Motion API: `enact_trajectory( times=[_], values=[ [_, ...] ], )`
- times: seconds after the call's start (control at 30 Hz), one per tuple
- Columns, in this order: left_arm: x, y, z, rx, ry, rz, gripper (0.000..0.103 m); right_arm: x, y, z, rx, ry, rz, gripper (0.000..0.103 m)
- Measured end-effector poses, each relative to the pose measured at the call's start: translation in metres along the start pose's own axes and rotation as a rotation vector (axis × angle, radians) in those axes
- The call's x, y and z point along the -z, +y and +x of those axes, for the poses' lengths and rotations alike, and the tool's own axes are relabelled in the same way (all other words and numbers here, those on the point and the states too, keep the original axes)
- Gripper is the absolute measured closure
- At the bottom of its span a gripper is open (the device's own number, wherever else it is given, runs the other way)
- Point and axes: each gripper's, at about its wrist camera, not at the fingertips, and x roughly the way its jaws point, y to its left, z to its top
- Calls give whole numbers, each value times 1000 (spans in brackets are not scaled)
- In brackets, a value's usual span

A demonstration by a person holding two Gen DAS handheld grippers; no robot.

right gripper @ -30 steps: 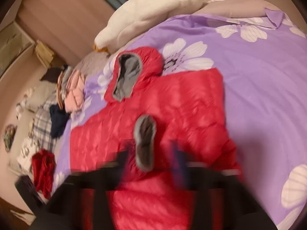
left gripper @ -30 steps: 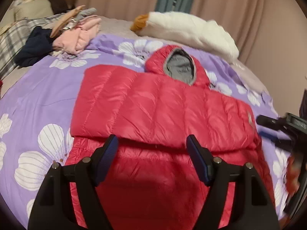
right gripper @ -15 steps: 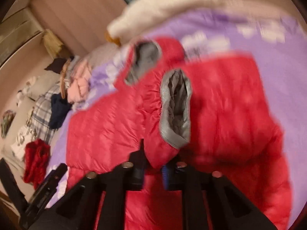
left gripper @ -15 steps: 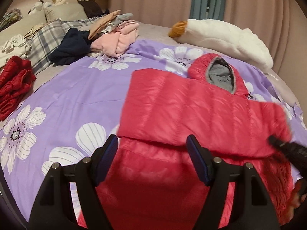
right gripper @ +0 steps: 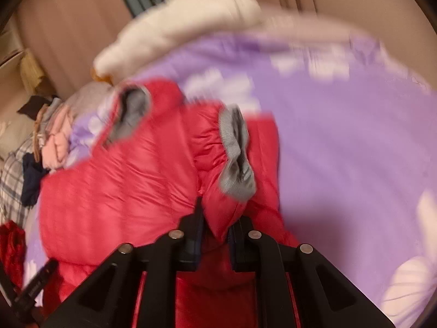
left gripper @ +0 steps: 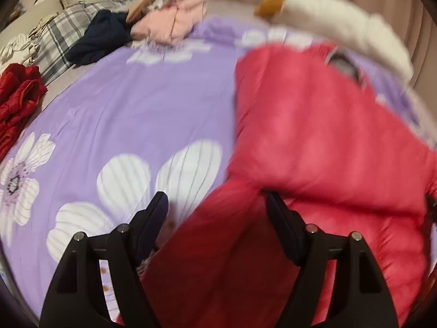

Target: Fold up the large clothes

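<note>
purple floral bedspread (left gripper: pixel 131 114) is covered on one side by the red puffer jacket (left gripper: pixel 314 136), spread flat. grey-cuffed sleeve (right gripper: pixel 218 191) is clamped in right gripper (right gripper: pixel 215 232). left gripper (left gripper: pixel 217 210) is held apart over jacket's edge, nothing gripped.

We count one red puffer jacket (left gripper: pixel 314 136) on one purple flowered bedspread (left gripper: pixel 136 114), with one grey-lined hood (right gripper: pixel 131 112) and one grey-cuffed sleeve (right gripper: pixel 235 158) showing. One white plush toy (left gripper: pixel 341 19). One heap of mixed clothes (left gripper: pixel 164 19); we cannot count its pieces. Two grippers: left gripper (left gripper: pixel 217 207), right gripper (right gripper: pixel 215 221).
</note>
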Motion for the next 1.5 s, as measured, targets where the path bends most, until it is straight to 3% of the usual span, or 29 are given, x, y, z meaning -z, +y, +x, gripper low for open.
enact_trajectory(
  times=[0.07,0.1,0.13,0.2,0.27,0.33,0.4,0.43,0.47,0.53,0.6,0.67,0.7,0.8,0.83,0.9,1.0,1.5],
  values=[
    [0,9,-3,4,-6,-23,28,-7,0,-10,8,19,11,90],
    [-1,15,-6,22,-8,-47,30,-11,-2,-18,23,23,33,84],
    [-3,21,-12,40,-12,-75,30,-15,-5,-27,43,12,62,69],
    [-6,35,-34,93,-67,-141,34,-14,-13,-56,86,-91,139,52],
    [-10,37,-59,119,-141,-135,35,-15,-17,-81,84,-185,161,50],
    [-20,32,-78,123,-222,-89,36,-22,-11,-93,46,-236,99,50],
    [-35,22,-80,153,-286,-35,36,-25,6,-94,13,-267,6,50],
    [-47,15,-71,174,-277,-4,36,-26,15,-91,5,-276,-24,50],
    [-53,11,-62,175,-260,10,40,-26,30,-84,-11,-276,-71,51],
    [-66,-3,-35,155,-225,38,46,-27,56,-69,-52,-261,-181,62],
    [-73,-21,1,137,-166,92,47,-27,86,-37,-68,-215,-301,65],
    [-70,-42,44,86,-107,173,46,-23,95,13,44,-107,-374,70],
    [-69,-43,57,86,-99,179,43,-16,86,39,69,-69,-370,80],
    [-70,-18,71,221,-71,49,41,-10,43,57,-101,-71,-204,89],
    [-71,-9,78,263,-45,9,38,-12,35,60,-106,-56,-169,103],
    [-70,-3,83,309,-45,-29,38,-13,32,67,-103,-33,-149,103],
    [-67,-13,80,280,-67,-10,37,-7,42,64,-46,-49,-197,103],
    [-65,-10,83,271,-72,-34,29,-7,44,64,-38,-52,-203,103]
  ],
)
